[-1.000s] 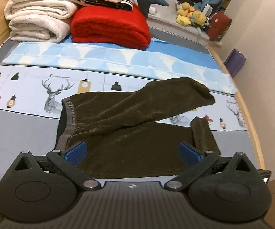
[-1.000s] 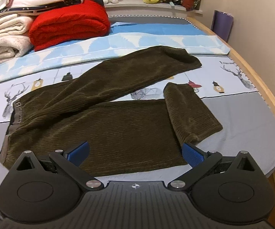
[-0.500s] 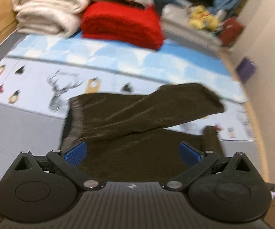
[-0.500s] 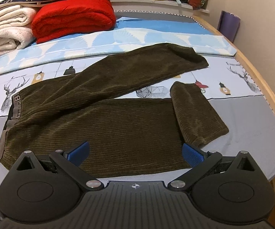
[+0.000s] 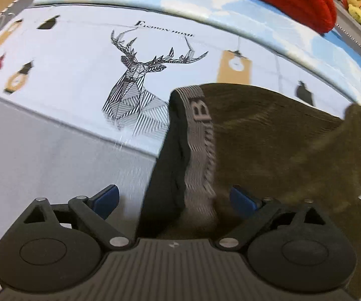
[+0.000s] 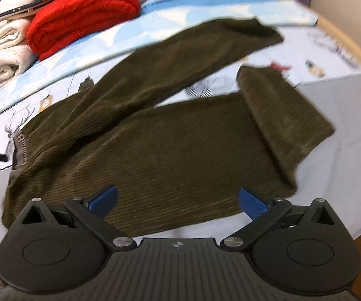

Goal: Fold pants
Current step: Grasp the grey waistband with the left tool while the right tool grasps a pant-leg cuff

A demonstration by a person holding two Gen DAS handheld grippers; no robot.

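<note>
- The pants [image 6: 155, 150], dark olive corduroy, lie spread on the bed [image 6: 343, 138] with the waistband [image 5: 200, 145] at the left. One leg angles away toward the far side; the nearer leg runs right, its cuff end [image 6: 285, 115] doubled back on itself.
- The left hand-held gripper [image 5: 173, 198] is wide open and holds nothing. It is low over the waistband, which lies between its blue pads [image 5: 105, 198]; contact cannot be confirmed.
- The right hand-held gripper [image 6: 178, 200] is likewise fully open and empty, positioned above the near edge of the nearer leg.
- Step in hand, as judged: approach for the first grasp. No fold of leg onto leg is made yet.
- Next move calls for closing the left jaws on the waistband and the right jaws on leg fabric, then bringing one leg over the other; the doubled cuff likely needs straightening.
- A red blanket [image 6: 80, 12] and cream blankets [image 6: 2, 57] are stacked at the far end of the bed, well apart from the pants.
</note>
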